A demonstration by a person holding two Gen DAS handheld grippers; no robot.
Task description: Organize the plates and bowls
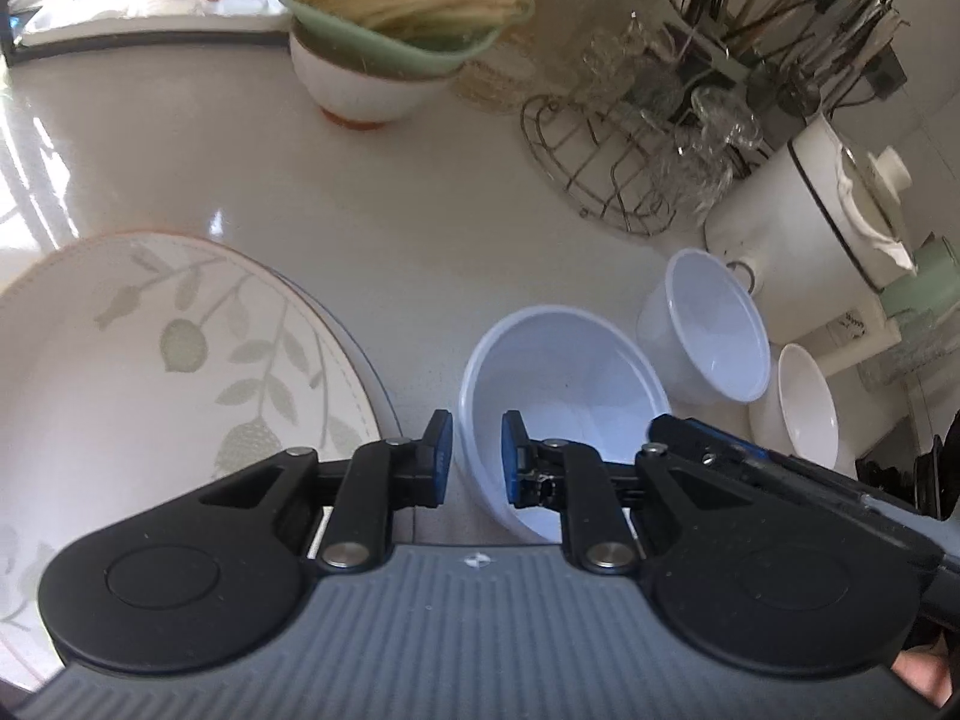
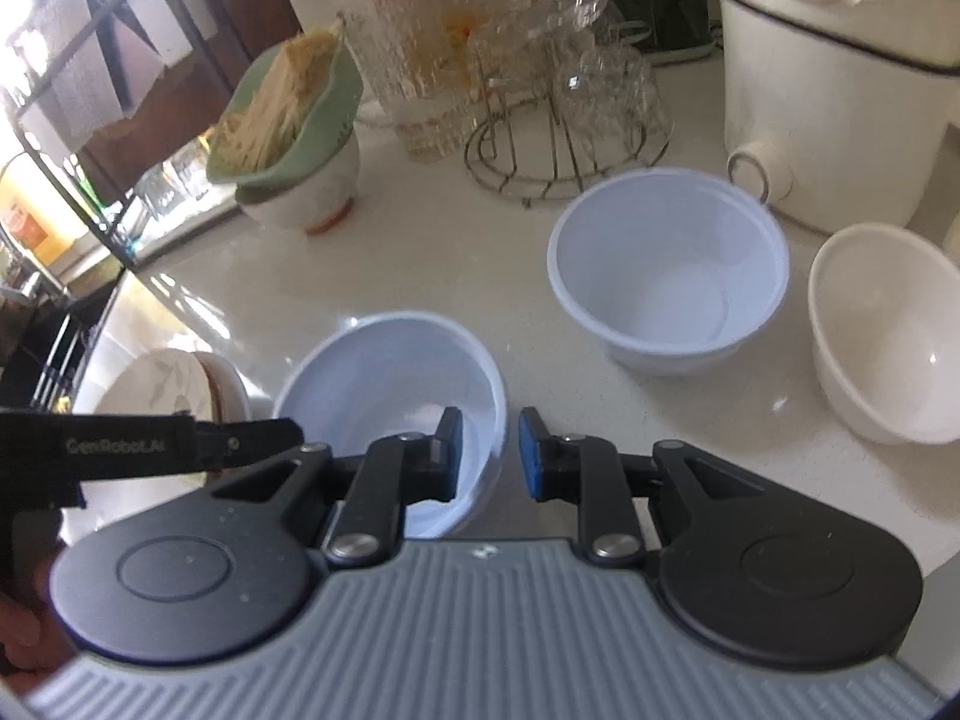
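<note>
A white plastic bowl (image 1: 570, 372) (image 2: 384, 372) sits between both grippers on the pale counter. My left gripper (image 1: 476, 456) is shut on its left wall, one pad outside and one inside. My right gripper (image 2: 491, 450) is shut on the opposite wall, left pad inside, right pad outside. A second plastic bowl (image 1: 714, 324) (image 2: 666, 264) stands beyond it, with a cream ceramic bowl (image 1: 801, 402) (image 2: 882, 336) at the far right. A leaf-patterned plate (image 1: 150, 360) (image 2: 162, 384) lies to the left on a stack.
A green colander of noodles (image 1: 384, 18) rests on a white bowl at the back. A wire rack with glasses (image 1: 630, 150) and a white cooker (image 1: 810, 210) stand at the back right. A utensil holder (image 1: 780, 12) is behind them. Bare counter lies mid-scene.
</note>
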